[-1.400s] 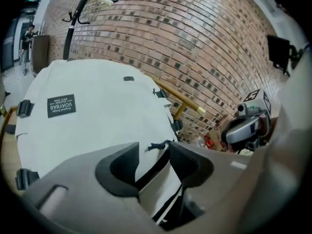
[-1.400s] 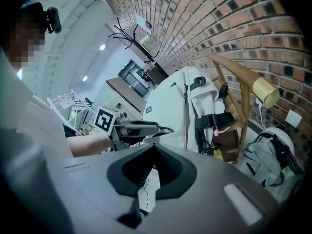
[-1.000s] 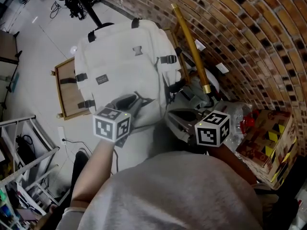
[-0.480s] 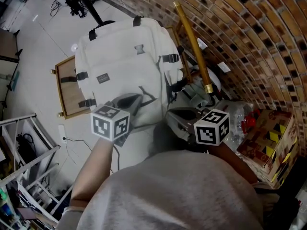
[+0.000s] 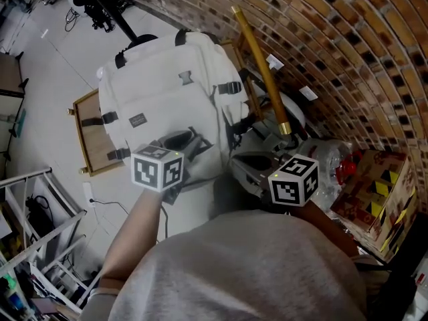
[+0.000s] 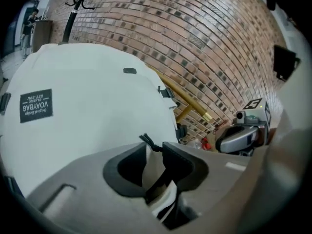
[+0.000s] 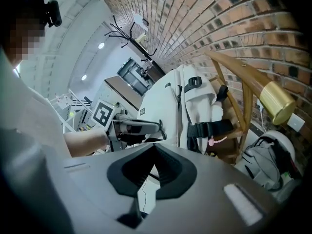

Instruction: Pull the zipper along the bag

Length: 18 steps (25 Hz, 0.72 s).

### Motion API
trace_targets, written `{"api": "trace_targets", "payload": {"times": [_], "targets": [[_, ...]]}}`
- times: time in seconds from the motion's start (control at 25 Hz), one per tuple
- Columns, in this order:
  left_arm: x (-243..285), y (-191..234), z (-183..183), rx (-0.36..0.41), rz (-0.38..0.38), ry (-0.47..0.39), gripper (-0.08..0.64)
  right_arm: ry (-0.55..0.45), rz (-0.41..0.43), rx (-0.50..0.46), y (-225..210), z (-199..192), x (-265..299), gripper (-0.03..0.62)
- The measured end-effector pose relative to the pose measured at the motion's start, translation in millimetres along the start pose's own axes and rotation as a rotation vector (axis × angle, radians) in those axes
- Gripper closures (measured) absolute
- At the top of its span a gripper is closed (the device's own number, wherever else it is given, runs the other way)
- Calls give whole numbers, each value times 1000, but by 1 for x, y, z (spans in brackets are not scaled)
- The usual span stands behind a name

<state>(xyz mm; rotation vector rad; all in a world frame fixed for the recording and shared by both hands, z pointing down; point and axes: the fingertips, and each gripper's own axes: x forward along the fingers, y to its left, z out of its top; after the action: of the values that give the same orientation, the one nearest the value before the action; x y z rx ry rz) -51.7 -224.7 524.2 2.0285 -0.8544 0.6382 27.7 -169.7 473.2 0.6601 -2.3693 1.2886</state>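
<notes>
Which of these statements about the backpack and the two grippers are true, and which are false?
1. The backpack is white. True.
2. The left gripper is shut tight on the zipper cord. False: its jaws stand apart, having just been opening, with the black zipper cord between them.
3. The right gripper is shut and holds nothing. True.
4. The wall behind the backpack is plain white plaster. False: it is a brick wall.
</notes>
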Motion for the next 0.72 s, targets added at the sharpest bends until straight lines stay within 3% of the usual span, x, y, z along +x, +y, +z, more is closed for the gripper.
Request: {"api": "trace_targets", "payload": {"times": [0.16,0.44,0.72], "targets": [[11,5,-1,12,69,43,457,0,-8,6,-3,0,-3,594],[18,0,0,13,105,77,414,-2,-16,10,-10,0,-4,594],[20,7,1,53,240,109,422,5,-13,11,-9,-2,-3,594]]}}
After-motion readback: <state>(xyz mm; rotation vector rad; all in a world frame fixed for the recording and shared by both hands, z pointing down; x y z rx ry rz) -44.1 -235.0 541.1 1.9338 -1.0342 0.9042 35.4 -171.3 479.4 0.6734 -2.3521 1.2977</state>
